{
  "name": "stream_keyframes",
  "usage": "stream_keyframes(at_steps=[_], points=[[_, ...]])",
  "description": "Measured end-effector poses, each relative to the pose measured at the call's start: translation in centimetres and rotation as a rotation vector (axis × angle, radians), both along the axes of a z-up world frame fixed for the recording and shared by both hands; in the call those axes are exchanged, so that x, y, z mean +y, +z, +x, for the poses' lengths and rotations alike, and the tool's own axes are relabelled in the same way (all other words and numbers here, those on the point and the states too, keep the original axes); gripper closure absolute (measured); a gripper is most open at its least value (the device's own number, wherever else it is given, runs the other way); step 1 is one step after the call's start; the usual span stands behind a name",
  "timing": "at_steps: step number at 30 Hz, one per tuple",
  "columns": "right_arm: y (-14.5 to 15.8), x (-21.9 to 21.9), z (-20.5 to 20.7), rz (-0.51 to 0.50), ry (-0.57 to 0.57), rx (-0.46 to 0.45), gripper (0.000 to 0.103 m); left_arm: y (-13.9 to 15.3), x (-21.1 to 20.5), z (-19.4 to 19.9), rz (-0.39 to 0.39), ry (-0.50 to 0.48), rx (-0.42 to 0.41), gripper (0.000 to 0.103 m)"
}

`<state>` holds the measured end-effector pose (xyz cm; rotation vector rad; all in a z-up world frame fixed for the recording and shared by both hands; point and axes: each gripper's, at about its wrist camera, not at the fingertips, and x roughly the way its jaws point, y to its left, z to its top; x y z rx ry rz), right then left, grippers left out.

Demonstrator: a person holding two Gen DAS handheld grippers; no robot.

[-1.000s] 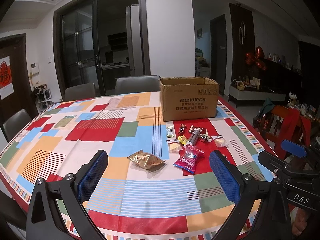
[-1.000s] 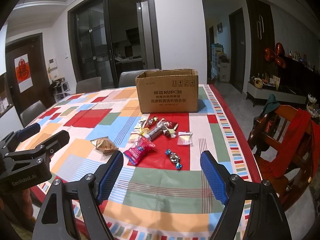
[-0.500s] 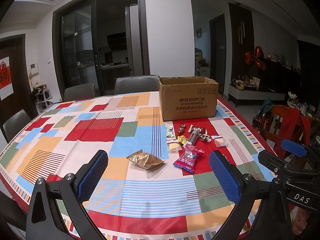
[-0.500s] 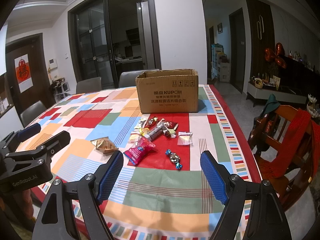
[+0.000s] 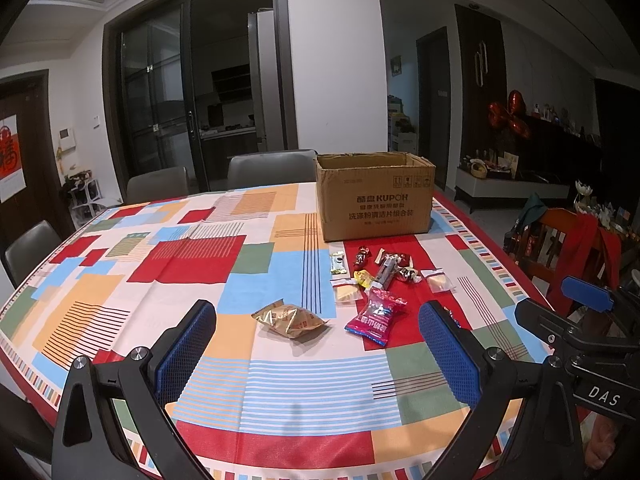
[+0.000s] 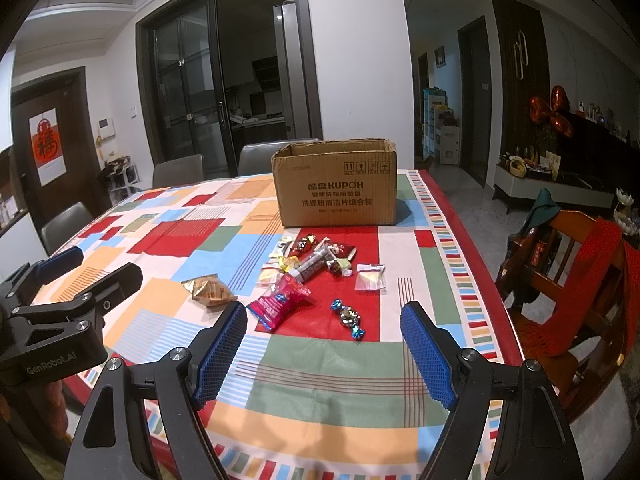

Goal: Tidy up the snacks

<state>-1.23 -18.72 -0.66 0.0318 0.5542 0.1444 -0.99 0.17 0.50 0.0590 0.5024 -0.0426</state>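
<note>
An open cardboard box (image 5: 374, 196) (image 6: 334, 182) stands at the far side of the table. In front of it lie several snacks: a gold packet (image 5: 289, 319) (image 6: 209, 290), a pink packet (image 5: 376, 315) (image 6: 280, 304), a blue-wrapped candy (image 6: 347, 317), clear sachets (image 6: 371, 277) and a cluster of small sweets (image 5: 386, 268) (image 6: 316, 254). My left gripper (image 5: 318, 354) hovers open over the near table, nothing between its blue pads. My right gripper (image 6: 323, 354) is open too, empty, just short of the blue-wrapped candy.
The table wears a patchwork cloth (image 5: 180, 264) of red, blue and orange. Grey chairs (image 5: 272, 168) stand behind it; a wooden chair with a red cloth (image 6: 580, 272) is at the right edge. Each gripper shows at the other view's side.
</note>
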Motion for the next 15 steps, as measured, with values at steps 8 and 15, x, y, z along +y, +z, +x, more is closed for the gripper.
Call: stream_keyframes(at_steps=[8, 15], points=[[0.0, 0.0, 0.0, 0.001, 0.001, 0.002, 0.023, -0.1, -0.3, -0.1, 0.009, -0.003, 0.008, 0.000], [-0.5, -0.1, 1.1, 0.010, 0.007, 0.024, 0.023, -0.6, -0.6, 0.8, 0.020, -0.041, 0.031, 0.000]])
